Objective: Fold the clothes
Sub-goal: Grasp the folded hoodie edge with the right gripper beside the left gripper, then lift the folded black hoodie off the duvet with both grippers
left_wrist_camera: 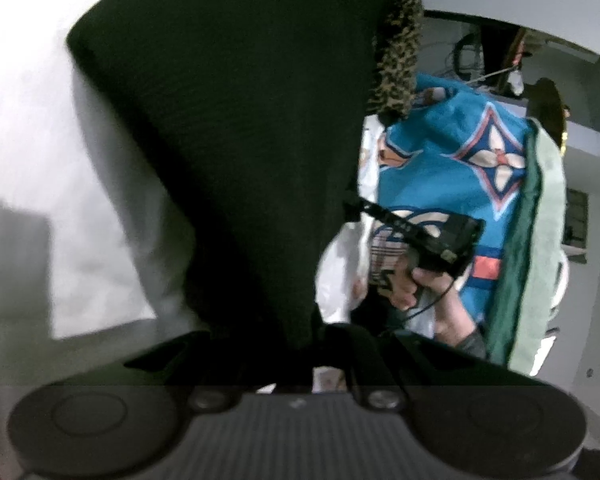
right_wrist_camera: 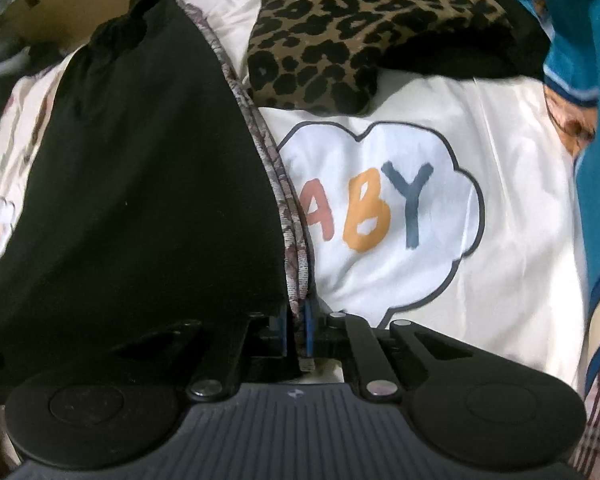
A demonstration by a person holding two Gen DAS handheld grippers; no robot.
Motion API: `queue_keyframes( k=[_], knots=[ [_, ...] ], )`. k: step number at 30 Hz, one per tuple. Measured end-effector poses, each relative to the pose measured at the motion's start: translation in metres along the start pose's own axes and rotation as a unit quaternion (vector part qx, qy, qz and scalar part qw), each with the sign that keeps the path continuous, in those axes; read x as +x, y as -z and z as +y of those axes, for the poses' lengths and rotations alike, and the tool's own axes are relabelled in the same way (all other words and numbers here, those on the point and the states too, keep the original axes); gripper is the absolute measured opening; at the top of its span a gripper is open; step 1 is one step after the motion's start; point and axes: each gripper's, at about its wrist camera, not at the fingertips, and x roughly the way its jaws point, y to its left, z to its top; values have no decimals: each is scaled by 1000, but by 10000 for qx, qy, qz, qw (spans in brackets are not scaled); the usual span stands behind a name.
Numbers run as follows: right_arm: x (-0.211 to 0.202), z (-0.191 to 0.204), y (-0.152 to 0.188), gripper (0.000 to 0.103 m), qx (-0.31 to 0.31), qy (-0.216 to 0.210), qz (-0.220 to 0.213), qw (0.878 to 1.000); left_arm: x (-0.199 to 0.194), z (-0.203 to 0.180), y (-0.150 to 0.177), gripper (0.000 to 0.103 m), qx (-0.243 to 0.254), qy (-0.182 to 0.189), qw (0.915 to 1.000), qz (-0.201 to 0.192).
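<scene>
A black garment (left_wrist_camera: pixel 240 140) hangs stretched up the middle of the left wrist view. Its lower end runs down between the fingers of my left gripper (left_wrist_camera: pixel 314 354), which is shut on it. In the right wrist view the same black garment (right_wrist_camera: pixel 148 184) fills the left side, edged with a grey patterned trim (right_wrist_camera: pixel 278 168). My right gripper (right_wrist_camera: pixel 297 332) is shut on that trim between its blue pads. From the left wrist view the right gripper (left_wrist_camera: pixel 354 206) pinches the garment's right edge, held by a hand (left_wrist_camera: pixel 440 300).
A leopard-print garment (right_wrist_camera: pixel 360 28) lies on a white sheet (right_wrist_camera: pixel 512 200) printed with a cloud and letters. A teal patterned blanket (left_wrist_camera: pixel 452 152) is piled to the right, with a dark green cloth (left_wrist_camera: pixel 520 260) and a pale green towel (left_wrist_camera: pixel 548 200) beside it.
</scene>
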Motion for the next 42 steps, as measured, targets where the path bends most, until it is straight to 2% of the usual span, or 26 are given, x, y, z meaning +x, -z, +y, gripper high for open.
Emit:
queue_keyframes(
  k=[6, 13, 18, 22, 30, 35, 42],
  knots=[
    [-20, 16, 6, 5, 407, -545, 26, 9977, -40, -22, -6, 6, 92, 122, 9999, -48],
    [-32, 64, 14, 5, 693, -1239, 181, 9897, -92, -47, -9, 6, 405, -13, 9991, -149],
    [-38, 88, 21, 5, 675, -1633, 383, 9835, -118, -53, -2, 5, 557, -243, 9980, -184],
    [-35, 106, 30, 5, 750, -1904, 587, 9771, -146, -49, 5, 5, 516, -517, 9964, -432],
    [-32, 145, 42, 5, 676, -2378, 944, 9644, -198, -47, 8, 5, 434, -697, 9929, -864],
    [-32, 161, 45, 4, 558, -2458, 1084, 9616, -210, -42, 7, 5, 426, -910, 9902, -965],
    [-14, 154, 64, 4, 667, -2064, 1423, 9658, -187, -2, 9, 5, 266, -1403, 9870, -739]
  ],
)
